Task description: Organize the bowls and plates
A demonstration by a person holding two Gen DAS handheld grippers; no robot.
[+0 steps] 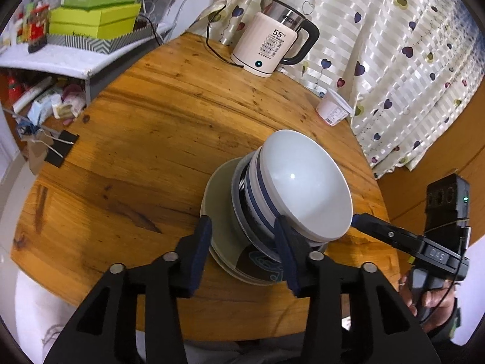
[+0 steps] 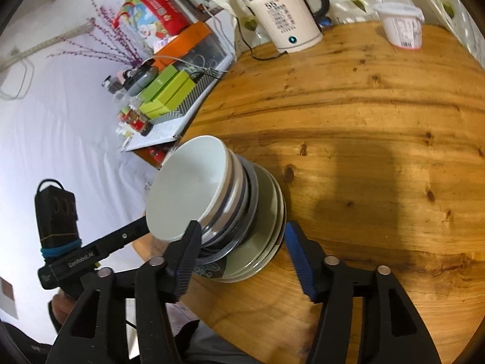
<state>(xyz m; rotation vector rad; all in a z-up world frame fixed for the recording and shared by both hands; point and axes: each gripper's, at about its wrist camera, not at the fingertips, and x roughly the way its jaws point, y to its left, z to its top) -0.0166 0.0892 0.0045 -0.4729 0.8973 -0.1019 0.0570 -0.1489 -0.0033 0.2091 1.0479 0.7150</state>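
- Black fingers with blue pads fill the bottom of both wrist views; my left gripper (image 1: 245, 251) stands partly open, its pads either side of the near rim of the stack, and as far as I can see they grip nothing.
- My right gripper (image 2: 242, 251) is likewise spread, one pad in front of the bowls, the other just beside the plate edge, holding nothing.
- Between them sits the stack: a glossy white ceramic bowl (image 1: 303, 182) on top, nested into white bowls with dark blue bands (image 1: 257, 209), which rest on pale grey-green round plates (image 1: 221, 209), the lowest one showing a blue printed pattern.
- All of it stands on the round varnished wooden tabletop (image 1: 151, 151), near the edge closest to me.
- I see no other plate or bowl loose on the tabletop, so I judge the gathering largely done: plates under, bowls above, in one pile.
- What may remain is squaring the pile, since the bowls look to sit off-centre on the plates, though the fisheye bend makes that hard to tell.
- Well apart at the far side stand a cream electric kettle with a black handle (image 1: 272, 42) and a small white plastic tub (image 1: 333, 109), both untouched.
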